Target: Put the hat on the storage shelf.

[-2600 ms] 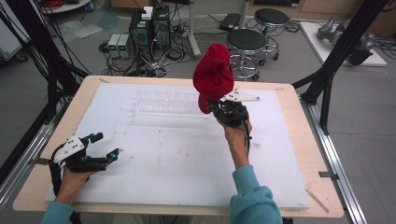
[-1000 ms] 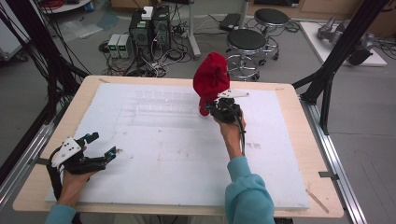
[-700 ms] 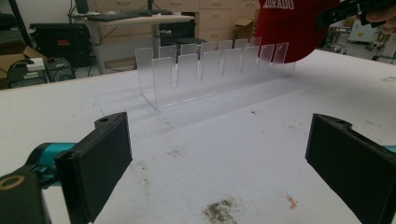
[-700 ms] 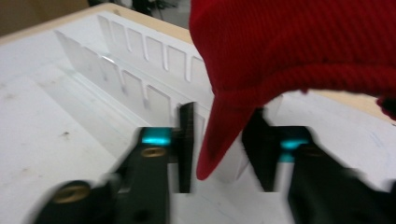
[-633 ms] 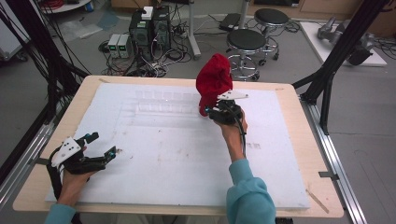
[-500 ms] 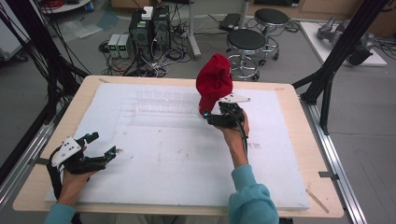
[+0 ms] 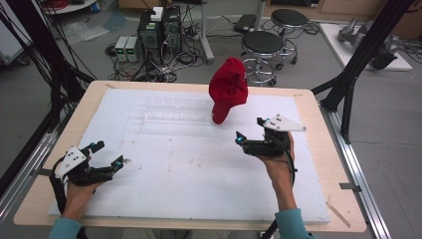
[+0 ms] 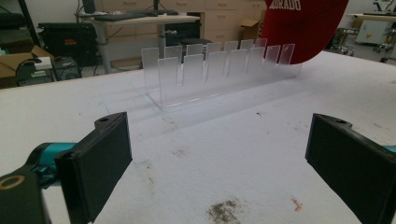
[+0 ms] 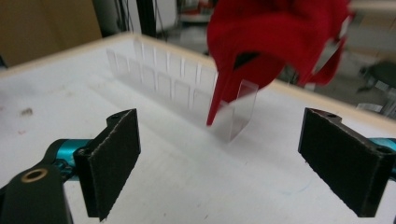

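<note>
On the white table (image 7: 189,189), a red cap (image 7: 228,89) sits in the clear rack (image 7: 174,112) at upper centre; right gripper (image 7: 249,142) and left gripper (image 7: 107,159) both spread, empty.

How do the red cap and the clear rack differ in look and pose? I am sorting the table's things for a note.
The red cap is opaque cloth with white lettering; the clear rack is see-through plastic. The cap stands high, propped on the rack's end, brim down; the rack lies low and long on the white table. Both sit at the table's far side, touching each other.
</note>
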{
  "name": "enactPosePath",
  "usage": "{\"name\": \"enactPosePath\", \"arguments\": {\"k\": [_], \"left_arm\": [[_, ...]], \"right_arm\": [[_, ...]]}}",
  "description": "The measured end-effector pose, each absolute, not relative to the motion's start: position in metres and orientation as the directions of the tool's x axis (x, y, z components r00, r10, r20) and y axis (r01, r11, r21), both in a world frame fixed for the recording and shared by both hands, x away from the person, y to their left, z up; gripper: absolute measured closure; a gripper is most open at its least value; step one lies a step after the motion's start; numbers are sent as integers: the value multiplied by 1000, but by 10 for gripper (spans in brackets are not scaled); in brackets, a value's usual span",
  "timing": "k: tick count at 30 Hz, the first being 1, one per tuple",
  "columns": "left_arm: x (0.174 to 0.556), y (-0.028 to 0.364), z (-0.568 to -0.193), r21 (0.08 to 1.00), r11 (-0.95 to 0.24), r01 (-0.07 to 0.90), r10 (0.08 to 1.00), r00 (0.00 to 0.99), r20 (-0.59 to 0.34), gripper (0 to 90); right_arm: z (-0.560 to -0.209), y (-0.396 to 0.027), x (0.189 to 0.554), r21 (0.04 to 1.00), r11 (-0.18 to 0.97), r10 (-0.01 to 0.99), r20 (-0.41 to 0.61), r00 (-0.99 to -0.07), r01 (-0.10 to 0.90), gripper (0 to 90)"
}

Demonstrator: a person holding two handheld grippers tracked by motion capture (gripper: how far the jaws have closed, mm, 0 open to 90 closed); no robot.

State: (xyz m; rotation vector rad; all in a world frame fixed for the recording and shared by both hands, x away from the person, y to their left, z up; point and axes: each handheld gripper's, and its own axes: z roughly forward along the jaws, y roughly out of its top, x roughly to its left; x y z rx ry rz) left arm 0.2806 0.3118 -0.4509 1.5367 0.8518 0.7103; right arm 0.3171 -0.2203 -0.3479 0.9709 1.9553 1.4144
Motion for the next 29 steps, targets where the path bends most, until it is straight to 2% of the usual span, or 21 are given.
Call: {"name": "enactPosePath", "arguments": {"k": [6,13,19,26,29], "left_arm": [[280,312,-451,991,-51,122,839,544,-24,74],[278,312,-451,993,-51,105,841,540,-14,74],[277,312,-452,995,-49,86,844,536,-5,74],[275,311,-452,996,-46,77,849,528,-2,74],[275,311,-452,996,-45,75,851,526,-1,74]], "right_arm": [[-360,-246,288,962,188,808,-38,-587,196,119],[-396,-272,264,979,137,834,-31,-551,152,120],[-430,-276,256,982,113,863,-22,-505,149,115],[-450,-276,254,980,105,874,-10,-486,170,115],[-450,-274,252,982,120,873,-34,-487,145,115]]}}
